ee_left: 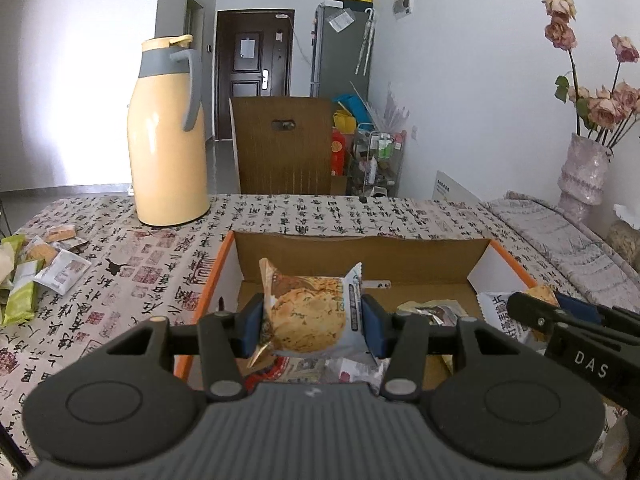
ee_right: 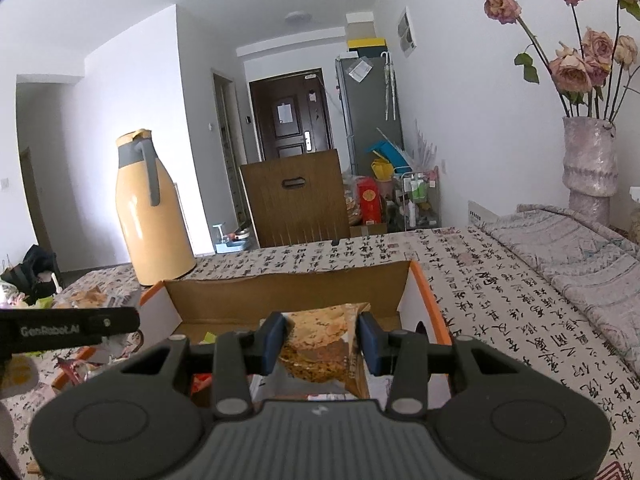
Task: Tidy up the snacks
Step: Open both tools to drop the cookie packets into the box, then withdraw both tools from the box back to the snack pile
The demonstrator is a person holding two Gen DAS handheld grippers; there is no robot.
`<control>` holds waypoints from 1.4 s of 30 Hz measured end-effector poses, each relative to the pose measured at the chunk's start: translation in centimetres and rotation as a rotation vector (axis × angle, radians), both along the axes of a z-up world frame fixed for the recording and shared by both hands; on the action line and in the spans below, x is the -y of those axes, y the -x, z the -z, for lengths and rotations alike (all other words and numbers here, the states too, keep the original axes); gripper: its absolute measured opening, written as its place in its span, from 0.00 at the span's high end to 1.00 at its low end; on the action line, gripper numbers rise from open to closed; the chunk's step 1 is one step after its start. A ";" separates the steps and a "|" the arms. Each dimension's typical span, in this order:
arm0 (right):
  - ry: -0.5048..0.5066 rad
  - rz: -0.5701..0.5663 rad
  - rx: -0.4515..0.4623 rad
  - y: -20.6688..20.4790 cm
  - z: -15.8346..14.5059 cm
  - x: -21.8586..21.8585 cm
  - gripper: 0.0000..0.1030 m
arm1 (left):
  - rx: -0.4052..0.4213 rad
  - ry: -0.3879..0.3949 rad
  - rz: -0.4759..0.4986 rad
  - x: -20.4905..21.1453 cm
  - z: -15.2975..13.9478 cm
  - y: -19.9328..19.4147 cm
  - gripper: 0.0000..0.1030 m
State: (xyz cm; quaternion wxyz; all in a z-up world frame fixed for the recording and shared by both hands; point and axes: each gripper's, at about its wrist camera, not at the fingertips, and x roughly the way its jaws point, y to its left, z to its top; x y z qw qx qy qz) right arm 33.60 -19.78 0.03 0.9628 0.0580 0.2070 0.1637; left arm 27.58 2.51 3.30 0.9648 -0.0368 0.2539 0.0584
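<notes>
My left gripper (ee_left: 313, 320) is shut on a cookie packet (ee_left: 310, 312) with a light blue edge and holds it above the open cardboard box (ee_left: 360, 248). My right gripper (ee_right: 322, 340) is shut on another cookie packet (ee_right: 324, 340) over the same box (ee_right: 280, 288). The right gripper also shows at the right of the left wrist view (ee_left: 560, 316). Several snack packets (ee_left: 436, 310) lie inside the box. More loose snacks (ee_left: 40, 268) lie on the table at the far left.
A yellow thermos jug (ee_left: 168, 136) stands on the patterned tablecloth (ee_left: 140, 280) behind the box to the left. A vase of dried roses (ee_right: 588, 160) stands at the back right. A wooden chair (ee_left: 284, 144) sits behind the table.
</notes>
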 end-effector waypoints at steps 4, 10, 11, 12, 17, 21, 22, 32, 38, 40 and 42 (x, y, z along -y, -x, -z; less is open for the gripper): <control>0.000 -0.001 -0.004 0.0 0.1 0.0 0.61 | 0.001 0.002 -0.002 0.1 0.1 0.2 0.45; 0.005 0.004 -0.010 0.0 0.3 0.0 0.46 | 0.018 0.010 -0.027 -0.4 -0.1 0.5 0.18; 0.004 0.006 -0.012 -0.1 0.4 0.0 0.34 | 0.023 0.007 -0.035 -0.4 -0.2 0.6 0.10; 0.006 0.011 -0.013 -0.1 0.4 0.1 0.26 | 0.030 0.001 -0.043 -0.4 -0.3 0.7 0.04; 0.013 0.027 -0.021 -0.2 0.6 0.1 0.00 | 0.039 0.002 -0.054 -0.4 -0.4 1.0 0.00; 0.013 0.033 -0.028 -0.2 0.8 0.2 0.00 | 0.034 0.004 -0.056 -0.4 -0.3 0.9 0.00; 0.013 0.033 -0.028 -0.2 0.8 0.2 0.00 | 0.034 0.005 -0.056 -0.4 -0.3 0.9 0.00; 0.024 0.026 -0.007 0.4 0.3 0.0 0.00 | 0.047 -0.002 -0.057 0.0 -0.8 1.3 0.00; 0.032 0.026 0.009 1.4 -0.9 0.2 0.00 | 0.060 -0.004 -0.056 0.3 -2.0 2.5 0.00; 0.041 0.021 0.011 1.9 -1.1 0.1 0.00 | 0.060 -0.005 -0.053 0.4 -2.2 3.1 0.00; 0.046 0.017 0.011 2.5 -1.3 0.1 0.00 | 0.060 -0.007 -0.048 0.5 -2.4 3.7 0.00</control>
